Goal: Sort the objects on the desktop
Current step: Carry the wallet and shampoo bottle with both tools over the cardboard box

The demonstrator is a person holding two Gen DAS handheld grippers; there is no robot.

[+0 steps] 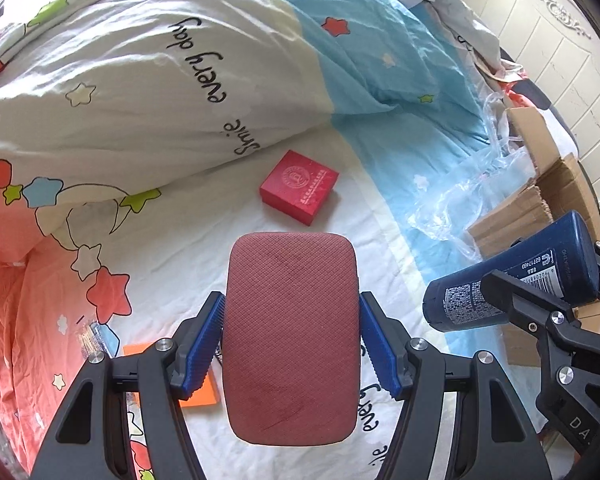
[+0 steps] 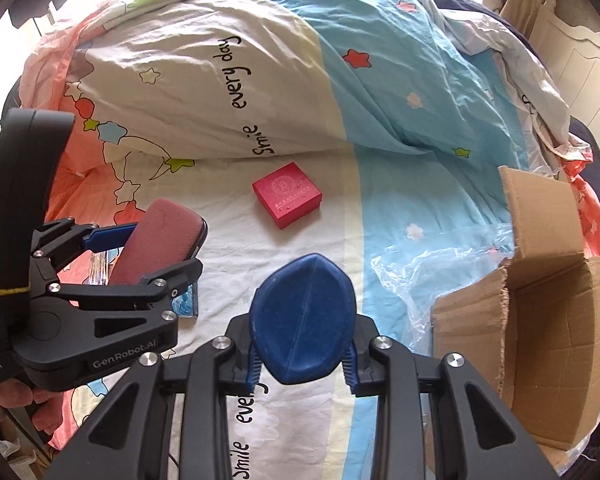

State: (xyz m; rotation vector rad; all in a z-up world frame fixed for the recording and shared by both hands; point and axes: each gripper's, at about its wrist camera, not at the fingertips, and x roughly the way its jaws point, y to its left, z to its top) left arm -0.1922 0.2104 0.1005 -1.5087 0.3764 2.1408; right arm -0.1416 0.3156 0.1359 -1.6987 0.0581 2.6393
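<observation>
Red box [image 1: 299,187] lies flat on the bed quilt [image 1: 140,80], near a cardboard carton [image 2: 540,300] and plastic wrap [image 2: 440,256]. Left tongs [image 1: 292,340] clamp a maroon textured case [image 1: 292,332]; right tongs [image 2: 302,364] clamp a dark blue bottle [image 2: 304,316].

Black gripper [image 1: 290,344] frames, ribbed blue fingers [image 1: 204,344].

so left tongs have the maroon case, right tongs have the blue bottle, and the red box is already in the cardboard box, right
Not quite. The left tongs do grip the maroon case and the right tongs the blue bottle, but the red box lies on the bedspread, well apart from the cardboard box, as the right wrist view shows.
</observation>
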